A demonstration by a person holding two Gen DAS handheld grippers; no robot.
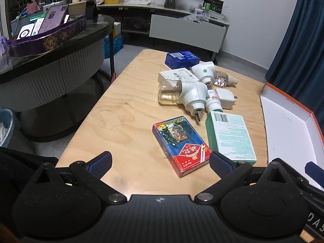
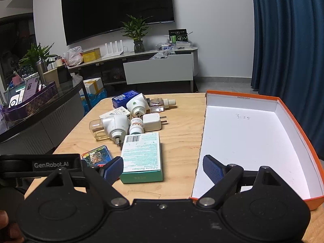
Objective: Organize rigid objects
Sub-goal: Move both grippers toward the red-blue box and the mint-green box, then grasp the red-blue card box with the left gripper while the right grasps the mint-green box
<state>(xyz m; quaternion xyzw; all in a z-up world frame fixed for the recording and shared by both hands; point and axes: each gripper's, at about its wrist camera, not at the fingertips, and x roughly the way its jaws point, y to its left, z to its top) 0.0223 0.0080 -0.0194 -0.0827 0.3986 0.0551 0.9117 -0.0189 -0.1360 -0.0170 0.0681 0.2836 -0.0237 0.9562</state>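
A pile of small objects lies on the wooden table (image 1: 121,109): a red-and-blue card pack (image 1: 180,145), a green bandage box (image 1: 230,136), two white plug-in diffusers (image 1: 192,95), a white charger (image 1: 225,98), a small white bottle (image 1: 212,101) and a blue box (image 1: 182,59). An orange box with a white inside (image 2: 253,145) stands open on the right and holds nothing. My left gripper (image 1: 161,163) is open just short of the card pack. My right gripper (image 2: 163,168) is open near the bandage box (image 2: 141,156), between it and the orange box.
A dark round table (image 1: 60,46) with a purple tray of items stands to the left. A TV cabinet (image 2: 158,68) with plants and boxes runs along the far wall. A blue curtain (image 2: 287,40) hangs on the right. A bin (image 1: 6,127) sits at the left.
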